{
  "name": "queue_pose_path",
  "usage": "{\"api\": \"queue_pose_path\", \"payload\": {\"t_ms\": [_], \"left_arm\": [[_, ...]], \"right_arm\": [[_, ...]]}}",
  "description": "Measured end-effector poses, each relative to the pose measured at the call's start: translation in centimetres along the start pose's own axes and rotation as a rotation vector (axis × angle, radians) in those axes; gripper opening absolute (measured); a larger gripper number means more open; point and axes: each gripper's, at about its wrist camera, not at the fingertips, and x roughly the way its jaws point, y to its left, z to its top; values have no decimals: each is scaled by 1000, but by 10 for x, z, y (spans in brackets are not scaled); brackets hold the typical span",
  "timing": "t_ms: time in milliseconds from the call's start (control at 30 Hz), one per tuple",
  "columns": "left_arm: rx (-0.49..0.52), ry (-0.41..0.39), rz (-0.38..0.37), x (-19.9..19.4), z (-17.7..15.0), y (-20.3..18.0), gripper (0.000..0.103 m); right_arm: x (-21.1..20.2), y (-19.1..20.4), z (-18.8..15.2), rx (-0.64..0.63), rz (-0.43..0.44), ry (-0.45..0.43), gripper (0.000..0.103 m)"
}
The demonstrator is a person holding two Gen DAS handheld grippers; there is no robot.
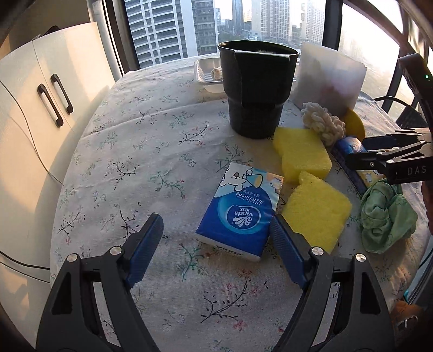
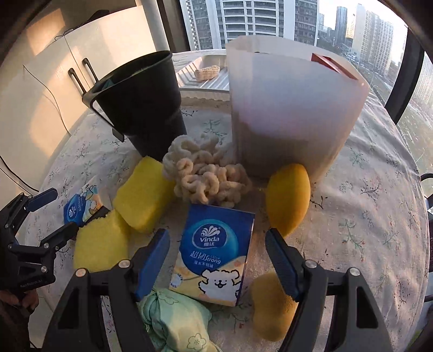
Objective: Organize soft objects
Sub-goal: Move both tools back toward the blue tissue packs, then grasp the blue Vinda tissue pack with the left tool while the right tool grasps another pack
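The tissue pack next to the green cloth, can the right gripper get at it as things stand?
Probably yes. The right gripper hangs open just above that tissue pack, nothing between. The green cloth crowds one finger's side.

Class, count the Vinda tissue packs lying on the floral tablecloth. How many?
2. One tissue pack lies ahead of the left hand-held gripper; the other tissue pack lies between the right hand-held gripper's open fingers. More may be hidden.

Table (image 1: 151, 151) under a floral cloth. Ridged metal tray (image 2: 213, 78) at the far edge, a small woven item (image 2: 207, 72) lying in it. White cabinet (image 1: 48, 89) with two dark handles beyond the left edge. Window (image 1: 173, 24) behind, high-rise towers outside.
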Motion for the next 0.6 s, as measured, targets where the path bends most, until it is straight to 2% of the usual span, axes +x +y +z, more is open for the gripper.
{"api": "queue_pose_path", "payload": {"t_ms": [100,200,267,367,500,600], "left_arm": [[18,6,-14,5,5,1,88],[44,17,-40,13,15,-2,87],[73,54,-45,23,21,-7,87],[107,68,-23,36,28,-12,87],[96,98,-36,45,33,-10,87],[49,120,-59,50,35,-3,88]], "right_arm": [[7,2,-1,-6,-10,16,76],[9,5,-2,-24,-30,13,76],[10,7,-2,-24,-30,17,76],[12,8,-2,-30,-46,22,76],[19,12,0,-44,-68,41,76],[24,19,3,-66,-92,48,75]]}}
